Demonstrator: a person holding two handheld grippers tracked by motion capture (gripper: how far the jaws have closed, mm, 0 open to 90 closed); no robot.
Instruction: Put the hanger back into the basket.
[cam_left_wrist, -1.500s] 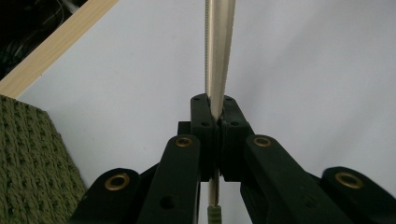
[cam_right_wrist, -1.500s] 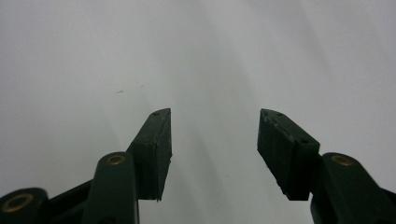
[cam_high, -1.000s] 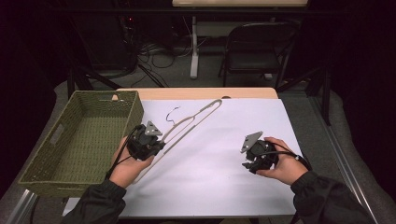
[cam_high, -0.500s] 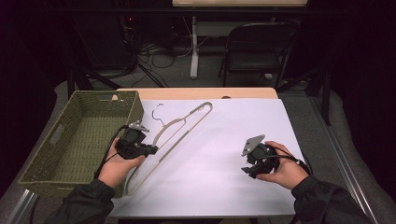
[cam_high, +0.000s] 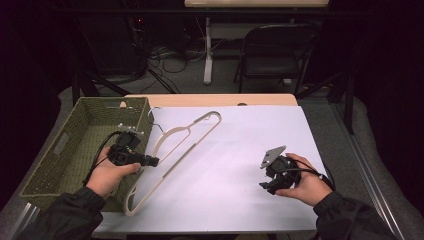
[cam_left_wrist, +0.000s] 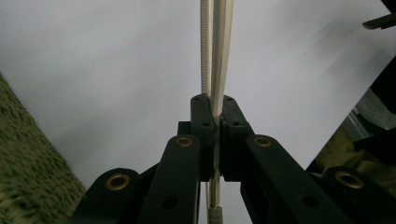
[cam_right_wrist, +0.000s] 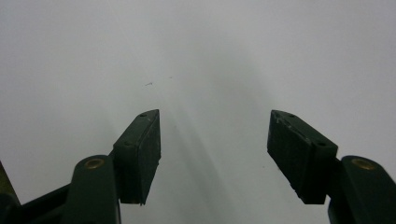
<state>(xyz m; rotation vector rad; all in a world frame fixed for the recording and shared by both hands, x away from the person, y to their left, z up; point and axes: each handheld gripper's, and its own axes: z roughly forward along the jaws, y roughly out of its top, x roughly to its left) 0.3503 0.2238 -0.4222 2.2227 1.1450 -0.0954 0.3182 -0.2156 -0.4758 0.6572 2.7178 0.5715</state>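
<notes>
Two tools work low over the white worktop (cam_high: 240, 150). Nearest, the right tool (cam_high: 266, 186) has just been opening; its jaws stand wide with nothing between them. Farther left, the left tool (cam_high: 154, 161) pinches the cream hanger (cam_high: 187, 142) beside the green basket (cam_high: 65, 150).

A dim, dark room, a black folding metal chair (cam_high: 276, 55) behind the table, a white metal table leg (cam_high: 208, 47) rising from grey floor (cam_high: 190, 80), tangled black cables (cam_high: 165, 52) nearby, a light wooden tabletop (cam_high: 210, 99) under a white sheet (cam_high: 240, 150).
</notes>
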